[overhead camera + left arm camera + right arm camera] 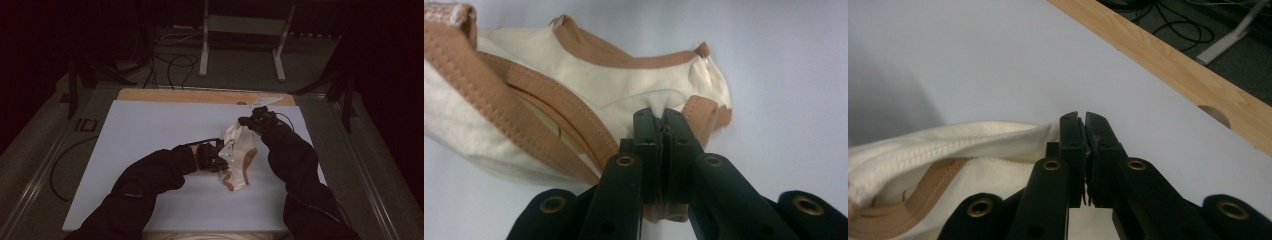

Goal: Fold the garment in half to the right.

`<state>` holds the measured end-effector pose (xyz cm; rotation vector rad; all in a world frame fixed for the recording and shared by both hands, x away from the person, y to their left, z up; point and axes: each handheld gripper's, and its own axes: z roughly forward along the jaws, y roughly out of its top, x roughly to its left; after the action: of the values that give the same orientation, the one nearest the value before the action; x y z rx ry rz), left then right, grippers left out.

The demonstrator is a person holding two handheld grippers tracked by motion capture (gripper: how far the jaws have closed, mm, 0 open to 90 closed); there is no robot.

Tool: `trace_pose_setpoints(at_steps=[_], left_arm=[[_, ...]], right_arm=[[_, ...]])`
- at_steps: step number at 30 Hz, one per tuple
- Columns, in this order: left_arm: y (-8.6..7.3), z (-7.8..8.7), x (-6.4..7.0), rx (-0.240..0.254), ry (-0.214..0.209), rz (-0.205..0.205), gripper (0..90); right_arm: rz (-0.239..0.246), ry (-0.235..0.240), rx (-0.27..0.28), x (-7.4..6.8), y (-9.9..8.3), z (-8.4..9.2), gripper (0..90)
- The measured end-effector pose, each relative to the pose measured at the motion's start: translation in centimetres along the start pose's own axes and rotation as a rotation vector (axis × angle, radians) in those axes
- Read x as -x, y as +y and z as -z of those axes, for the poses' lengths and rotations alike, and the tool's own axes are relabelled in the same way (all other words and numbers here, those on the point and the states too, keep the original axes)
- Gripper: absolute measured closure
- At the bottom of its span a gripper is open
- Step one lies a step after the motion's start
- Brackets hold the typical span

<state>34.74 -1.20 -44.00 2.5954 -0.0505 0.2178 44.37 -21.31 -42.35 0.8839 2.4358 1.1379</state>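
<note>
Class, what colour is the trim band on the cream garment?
Tan-brown, on the cream garment; the left gripper view shows it best.

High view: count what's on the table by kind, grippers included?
Grippers: 2, left gripper and right gripper, each shut on the garment
Garment, cream with tan trim: 1
White sheet covering the table: 1
Total: 4
</note>
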Motion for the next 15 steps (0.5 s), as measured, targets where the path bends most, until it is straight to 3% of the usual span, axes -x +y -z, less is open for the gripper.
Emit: trace_pose_setpoints(at_steps=[15], left_arm=[[2.3, -3.3, -0.3, -0.045, -0.051, -0.006, 87.0]], right_arm=[[-0.068, -0.014, -0.018, 2.1, -3.1, -0.8, 87.0]])
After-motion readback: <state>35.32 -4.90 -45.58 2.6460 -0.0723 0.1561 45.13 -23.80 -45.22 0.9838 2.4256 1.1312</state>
